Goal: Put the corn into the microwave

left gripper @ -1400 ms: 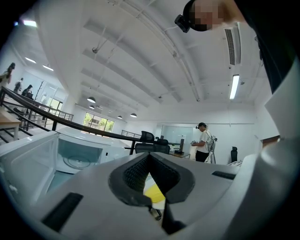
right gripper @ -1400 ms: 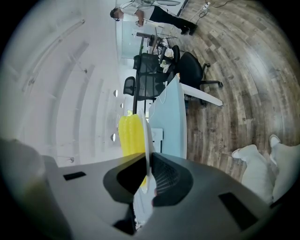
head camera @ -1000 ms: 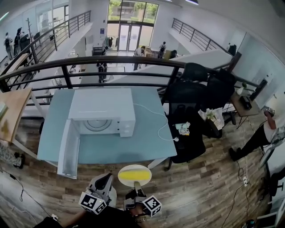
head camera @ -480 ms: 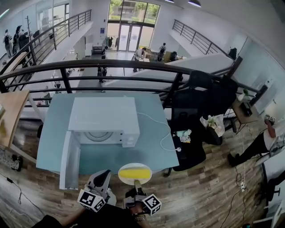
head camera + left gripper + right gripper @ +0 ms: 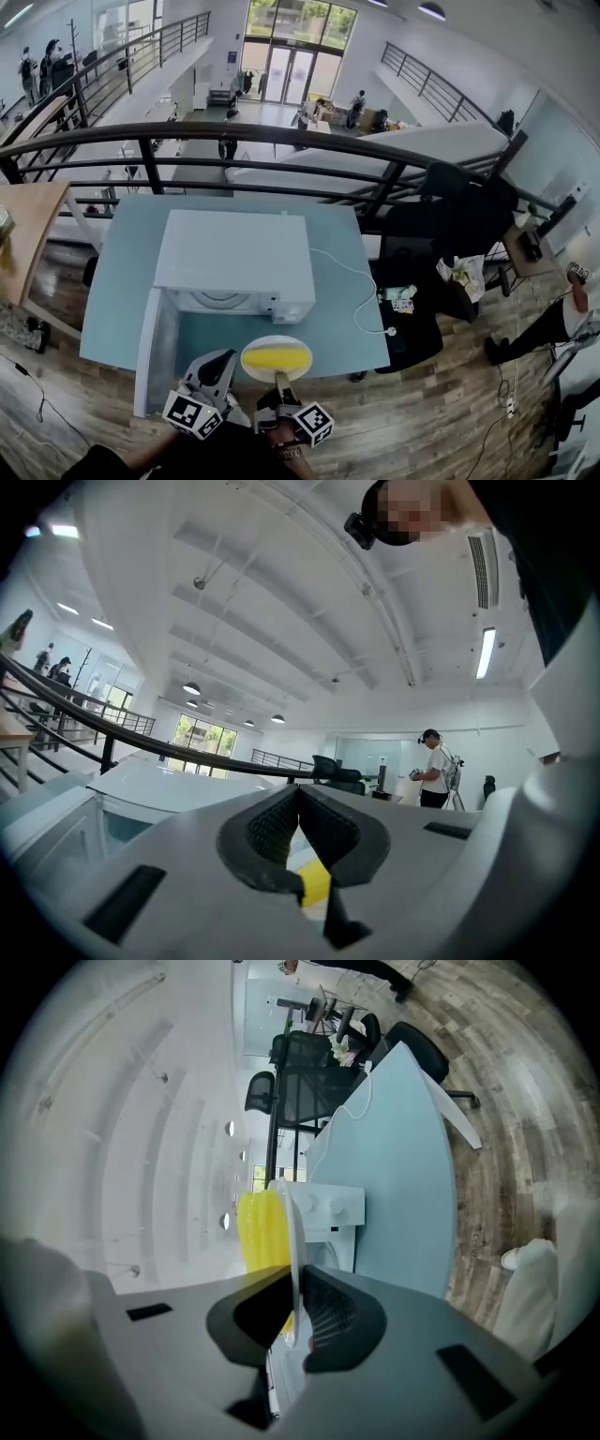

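Plainly, the right hand-held gripper [image 5: 278, 379] is clamped on the near rim of a white plate [image 5: 281, 340], and the corn [image 5: 275, 357] lies yellow across that plate. In the right gripper view the plate shows edge-on between the two pads, with the corn standing on its left face. Plate and corn hang over the near edge of the pale blue tabletop [image 5: 122, 272], at 6 o'clock from the white microwave [image 5: 234, 253] and just short of its open front. The microwave door [image 5: 155, 352] stands swung out at the microwave's 8 o'clock, and the round turntable shows inside the cavity. At 9 o'clock from the right one, the left hand-held gripper [image 5: 223, 360] has its jaws together at the tips with nothing between them. A white power cable [image 5: 361, 281] trails over the tabletop at the microwave's 3 o'clock. A dark railing [image 5: 281, 136] runs past at 12 o'clock.
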### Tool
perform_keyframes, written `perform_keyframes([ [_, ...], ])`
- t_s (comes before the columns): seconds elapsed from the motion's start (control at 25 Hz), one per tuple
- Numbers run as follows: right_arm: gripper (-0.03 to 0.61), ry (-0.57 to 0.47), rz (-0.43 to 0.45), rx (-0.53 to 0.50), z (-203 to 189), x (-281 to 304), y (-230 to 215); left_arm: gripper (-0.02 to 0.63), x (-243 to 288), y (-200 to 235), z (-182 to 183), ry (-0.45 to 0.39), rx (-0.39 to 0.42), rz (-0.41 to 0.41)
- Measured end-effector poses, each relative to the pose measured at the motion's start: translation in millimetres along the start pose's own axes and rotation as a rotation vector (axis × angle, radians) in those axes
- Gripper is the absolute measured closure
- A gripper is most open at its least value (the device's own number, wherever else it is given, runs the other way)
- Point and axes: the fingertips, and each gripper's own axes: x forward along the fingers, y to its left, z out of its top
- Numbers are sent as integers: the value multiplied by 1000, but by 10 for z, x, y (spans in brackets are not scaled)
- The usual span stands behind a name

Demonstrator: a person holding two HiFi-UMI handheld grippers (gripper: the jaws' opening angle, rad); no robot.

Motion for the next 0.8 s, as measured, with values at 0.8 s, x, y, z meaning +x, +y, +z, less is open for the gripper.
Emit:
perform_keyframes([
  [0.8,555,146,-41,-12,-541,621,-68,611,-265,650,-72,17,-12,140],
])
